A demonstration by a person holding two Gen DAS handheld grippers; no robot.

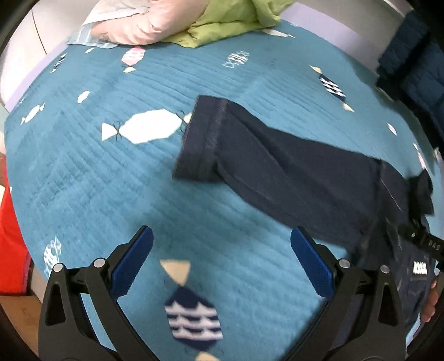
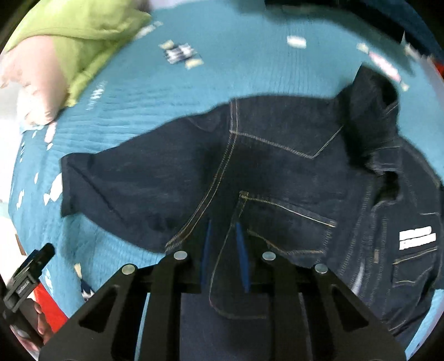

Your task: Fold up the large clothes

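Observation:
A dark blue denim jacket [image 2: 277, 155] lies spread on the teal fish-patterned bedspread [image 2: 222, 64], collar [image 2: 369, 125] to the upper right and a white label [image 2: 416, 236] at the right. My right gripper [image 2: 223, 225] points down onto the jacket's body. Its blue pads [image 2: 206, 250] are close together with a raised fold of denim pinched between them. In the left wrist view one sleeve [image 1: 291, 172] stretches across the bed, its cuff [image 1: 199, 138] towards the left. My left gripper [image 1: 222, 232] hovers open over bare bedspread, just short of the sleeve, with nothing between its fingers.
A green garment [image 1: 222, 25] and a pink pillow [image 1: 138, 27] lie at the far end of the bed. A dark blue item [image 1: 410, 55] sits at the upper right. Something red [image 1: 11, 236] stands past the bed's left edge.

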